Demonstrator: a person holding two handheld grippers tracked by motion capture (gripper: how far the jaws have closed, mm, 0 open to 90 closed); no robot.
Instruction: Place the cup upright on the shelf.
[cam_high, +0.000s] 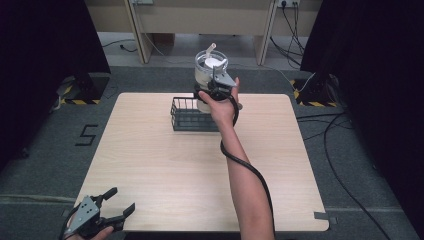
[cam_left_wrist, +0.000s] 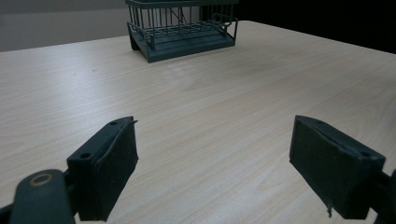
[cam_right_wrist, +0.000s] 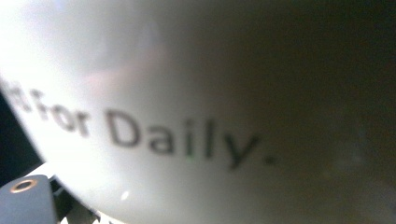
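A square table with a pale wood-grain top (cam_high: 165, 170) stands on grey carpet (cam_high: 45, 165). Black curtains (cam_high: 45, 35) hang at both sides. Black cables (cam_high: 340, 165) trail across the floor on the right, and yellow-and-black striped tape (cam_high: 80, 101) marks the stand bases.

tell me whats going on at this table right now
A person is working with a handheld gripper in each hand. The right gripper holds a clear lidded cup with a straw raised above the dark wire basket at the far side of the wooden table. The right gripper view shows the cup's white surface close up, with blurred print reading "Daily". The left gripper waits open at the near left edge, holding nothing.
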